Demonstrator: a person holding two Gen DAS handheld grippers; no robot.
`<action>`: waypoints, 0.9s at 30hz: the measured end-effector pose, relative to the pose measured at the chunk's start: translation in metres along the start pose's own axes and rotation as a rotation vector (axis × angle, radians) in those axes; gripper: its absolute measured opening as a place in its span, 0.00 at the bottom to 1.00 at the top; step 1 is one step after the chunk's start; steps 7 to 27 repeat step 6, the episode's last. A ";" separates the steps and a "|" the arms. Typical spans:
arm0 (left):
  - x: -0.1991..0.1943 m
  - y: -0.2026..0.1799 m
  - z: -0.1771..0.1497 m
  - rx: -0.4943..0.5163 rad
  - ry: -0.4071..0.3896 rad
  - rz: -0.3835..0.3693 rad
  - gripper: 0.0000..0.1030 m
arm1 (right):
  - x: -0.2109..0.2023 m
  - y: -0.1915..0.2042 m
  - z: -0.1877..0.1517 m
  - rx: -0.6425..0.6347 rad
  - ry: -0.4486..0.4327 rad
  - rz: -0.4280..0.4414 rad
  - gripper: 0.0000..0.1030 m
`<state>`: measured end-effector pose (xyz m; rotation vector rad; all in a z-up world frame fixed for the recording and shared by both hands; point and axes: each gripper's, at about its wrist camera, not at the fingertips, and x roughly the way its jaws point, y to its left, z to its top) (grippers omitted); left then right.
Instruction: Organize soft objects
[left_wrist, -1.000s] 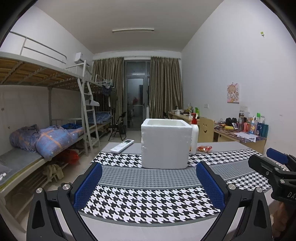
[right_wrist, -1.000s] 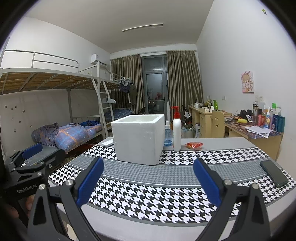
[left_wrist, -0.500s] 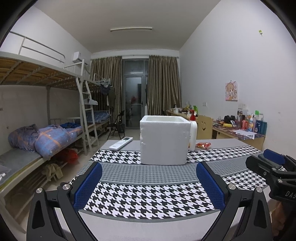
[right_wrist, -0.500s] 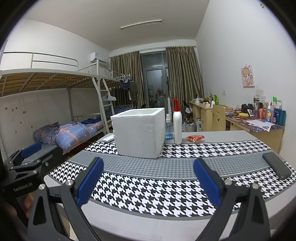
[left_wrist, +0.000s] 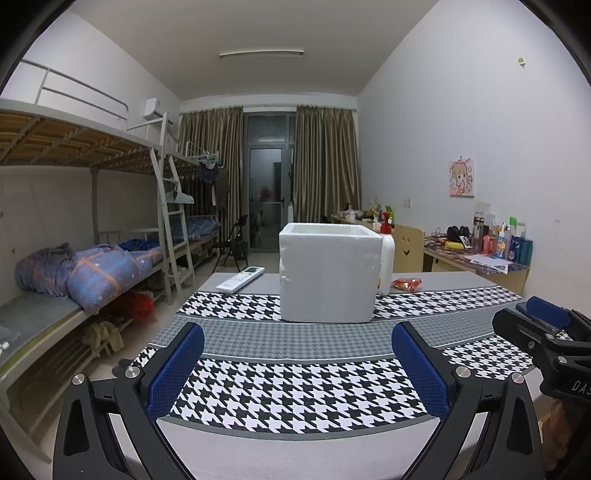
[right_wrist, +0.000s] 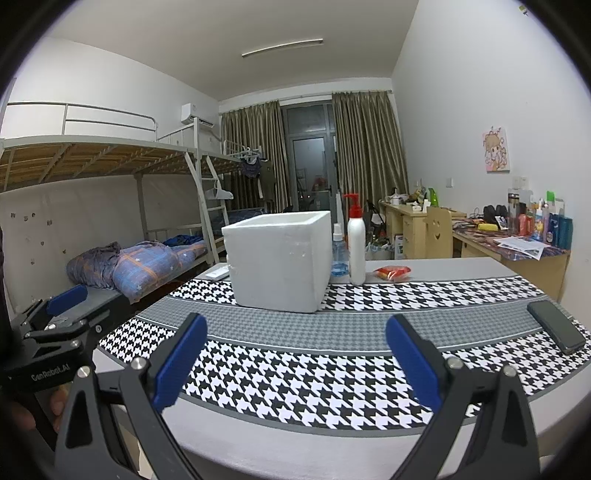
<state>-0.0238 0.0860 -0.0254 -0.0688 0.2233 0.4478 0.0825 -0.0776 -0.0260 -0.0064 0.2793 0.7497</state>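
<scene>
Rough white foam box (left_wrist: 328, 273) on matt woven houndstooth cloth (left_wrist: 295, 391), glossy plastic pump bottle (right_wrist: 357, 254) behind

a black smartphone (right_wrist: 557, 325) lies near the right edge of the houndstooth-covered table (right_wrist: 332, 373); a white remote control (left_wrist: 241, 279) rests near its far left corner, beside bunk beds (left_wrist: 85, 229).
</scene>
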 end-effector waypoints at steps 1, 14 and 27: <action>0.000 0.000 0.000 0.002 0.000 0.003 0.99 | 0.000 -0.001 0.000 0.002 0.003 0.003 0.96; 0.000 -0.001 -0.001 0.002 0.001 -0.004 0.99 | 0.001 0.000 -0.003 -0.001 0.007 0.000 0.96; 0.000 -0.001 -0.001 0.002 0.001 -0.004 0.99 | 0.001 0.000 -0.003 -0.001 0.007 0.000 0.96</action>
